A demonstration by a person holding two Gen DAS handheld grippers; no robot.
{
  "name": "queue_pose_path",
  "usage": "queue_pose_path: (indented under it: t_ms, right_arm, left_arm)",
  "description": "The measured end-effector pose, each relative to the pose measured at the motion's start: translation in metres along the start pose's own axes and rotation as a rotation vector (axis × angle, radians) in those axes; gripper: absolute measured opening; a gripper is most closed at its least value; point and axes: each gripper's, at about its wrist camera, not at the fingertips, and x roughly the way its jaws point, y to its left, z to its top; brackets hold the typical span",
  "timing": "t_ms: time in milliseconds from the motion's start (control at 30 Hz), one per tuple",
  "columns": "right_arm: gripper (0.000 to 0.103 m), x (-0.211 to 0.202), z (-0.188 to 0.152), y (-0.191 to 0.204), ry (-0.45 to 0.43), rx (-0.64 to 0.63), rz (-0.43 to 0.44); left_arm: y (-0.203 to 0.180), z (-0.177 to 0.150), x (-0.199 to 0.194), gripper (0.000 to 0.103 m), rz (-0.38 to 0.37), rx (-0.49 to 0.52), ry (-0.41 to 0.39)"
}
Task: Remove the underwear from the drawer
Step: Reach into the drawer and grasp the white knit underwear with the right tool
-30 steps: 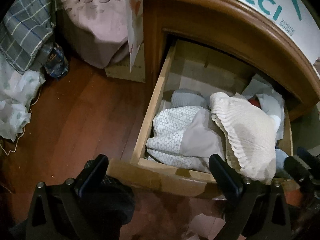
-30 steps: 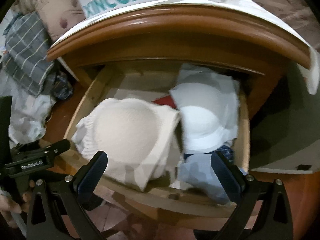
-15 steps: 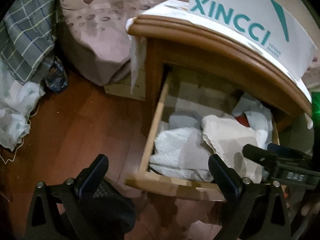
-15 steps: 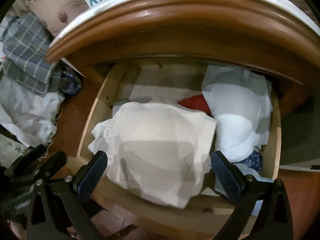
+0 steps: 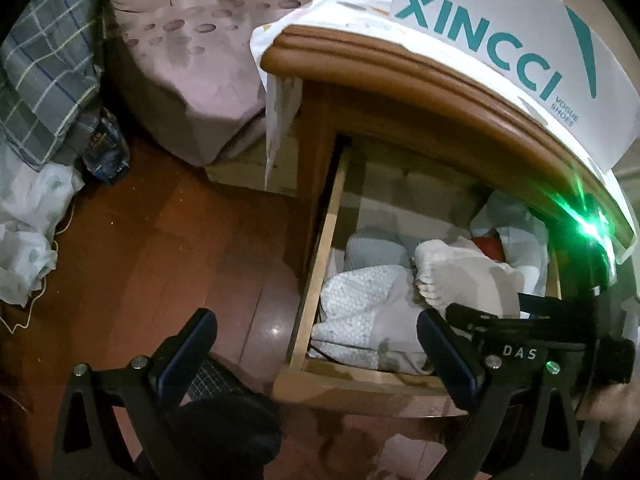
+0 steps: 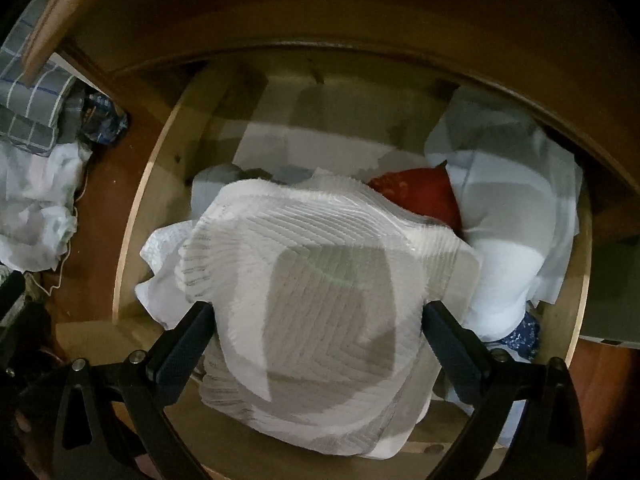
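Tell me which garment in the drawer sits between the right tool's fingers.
The cream ribbed one, on top of the pile; the red and white garments lie beyond.

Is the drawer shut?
No, the drawer stands pulled out of the nightstand, with the ribbed white underwear lying on top of the clothes inside.

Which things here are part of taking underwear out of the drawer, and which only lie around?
For the job:
- open drawer
- ribbed cream garment
- right gripper, jaws closing around it
- left gripper, open

Lying about:
- shoe box
- plaid cloth
- red item
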Motion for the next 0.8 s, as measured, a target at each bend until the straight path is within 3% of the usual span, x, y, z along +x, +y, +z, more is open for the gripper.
queue_pose_path:
  t_ms: [233,300,367,633,800]
  right_arm:
    - [0.066,-0.005,-0.01,-0.022,-0.006,0.009,0.008]
    - [0.052,-0.012,-0.011,-0.028,-0.027,0.027,0.039]
    - [0.045,-0.019,-0.012,-0.035,-0.043,0.048,0.067]
    - [0.034,-0.031,-0.021,-0.048,-0.08,0.067,0.126]
    - [0.033,-0.038,-0.021,-0.045,-0.083,0.008,0.089]
  left_arm:
    - [-0.004,0.002,0.016,0.102,-0.06,-0.02,0.065]
    - [-0.007,0.003,0.021,0.102,-0.072,-0.019,0.08]
    - [-0.011,0.004,0.026,0.102,-0.078,-0.013,0.091]
    - [-0.021,0.007,0.043,0.102,-0.103,-0.005,0.136]
    - [-0.017,0.008,0.044,0.102,-0.099,-0.025,0.138]
